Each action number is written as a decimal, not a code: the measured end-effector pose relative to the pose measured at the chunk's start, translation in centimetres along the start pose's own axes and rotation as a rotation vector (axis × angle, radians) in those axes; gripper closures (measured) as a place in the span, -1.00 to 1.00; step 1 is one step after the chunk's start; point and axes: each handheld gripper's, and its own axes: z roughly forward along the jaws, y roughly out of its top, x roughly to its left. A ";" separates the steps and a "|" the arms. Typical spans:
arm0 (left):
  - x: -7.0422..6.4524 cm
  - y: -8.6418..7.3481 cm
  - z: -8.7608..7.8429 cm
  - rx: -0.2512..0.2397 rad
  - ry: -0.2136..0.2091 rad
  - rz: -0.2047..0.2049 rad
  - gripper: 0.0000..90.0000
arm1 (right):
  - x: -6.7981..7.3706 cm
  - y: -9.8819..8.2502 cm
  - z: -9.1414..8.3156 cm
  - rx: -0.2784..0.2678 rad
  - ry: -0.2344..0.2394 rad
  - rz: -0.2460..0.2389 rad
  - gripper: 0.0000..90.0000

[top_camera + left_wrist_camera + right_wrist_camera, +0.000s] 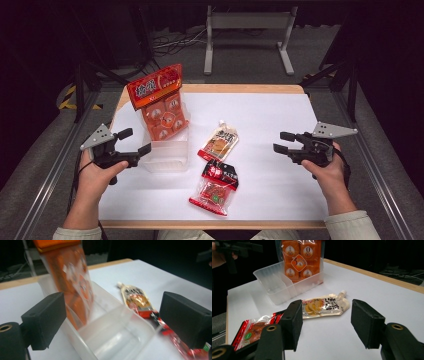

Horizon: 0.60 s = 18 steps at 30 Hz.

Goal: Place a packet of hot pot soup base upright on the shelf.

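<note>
Table: white sheet (270,115) covered a wooden top with its edge showing at the far side.
Room: dark, grey floor, metal stand (248,30) behind.
Orange packet (159,102): stood upright in the clear tray's (165,160) far compartment.
Left gripper (134,141): jaws apart, empty, just beside the tray.
Right gripper (281,141): jaws apart, empty.
Pouches: beige pouch (219,140) and red pouch (215,187) lay mid-table.
</note>
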 end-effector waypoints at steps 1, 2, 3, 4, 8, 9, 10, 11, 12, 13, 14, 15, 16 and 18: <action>-0.3 -0.2 -0.1 0.008 -0.013 0.008 -0.84 | 0.0 0.0 0.0 -0.001 0.001 -0.001 -0.03; -0.6 -0.3 -0.2 0.016 -0.023 0.007 -0.85 | 0.0 0.0 0.1 0.001 -0.001 -0.007 -0.03; -0.7 -0.4 -0.2 0.021 -0.029 0.018 -0.85 | 0.0 0.0 0.2 0.000 -0.003 -0.011 -0.03; -1.0 -0.6 -0.2 0.033 -0.039 0.021 -0.86 | 0.0 0.0 0.3 0.001 0.000 -0.014 -0.04; -1.5 -1.0 -0.3 0.068 -0.061 0.030 -0.86 | 0.0 0.0 0.7 0.008 0.004 -0.016 -0.04; -1.5 -1.1 -0.3 0.083 -0.071 0.023 -0.87 | 0.0 0.0 0.7 0.009 0.006 -0.014 -0.04; -1.5 -1.1 -0.3 0.083 -0.071 0.023 -0.88 | 0.0 0.0 0.8 0.013 0.007 -0.013 -0.05; -1.5 -1.2 -0.4 0.098 -0.073 0.019 -0.88 | 0.0 0.0 0.9 0.017 0.007 -0.012 -0.06; -1.4 -1.4 -0.6 0.109 -0.070 0.024 -0.88 | 0.0 0.0 1.0 0.020 0.006 -0.011 -0.06; -1.4 -1.4 -0.6 0.109 -0.070 0.024 -0.88 | 0.0 0.0 1.1 0.021 0.006 -0.011 -0.06; -1.4 -1.4 -0.6 0.110 -0.070 0.021 -0.88 | 0.0 0.0 1.1 0.021 0.006 -0.011 -0.06; -1.5 -1.5 -0.7 0.116 -0.072 0.008 -0.88 | -0.1 0.0 1.3 0.026 0.004 -0.007 -0.07; -1.4 -1.5 -0.8 0.119 -0.071 0.015 -0.88 | -0.1 0.0 1.3 0.026 0.004 -0.007 -0.07; -1.5 -1.5 -0.9 0.116 -0.072 0.013 -0.88 | -0.1 0.0 1.7 0.037 0.005 -0.007 -0.09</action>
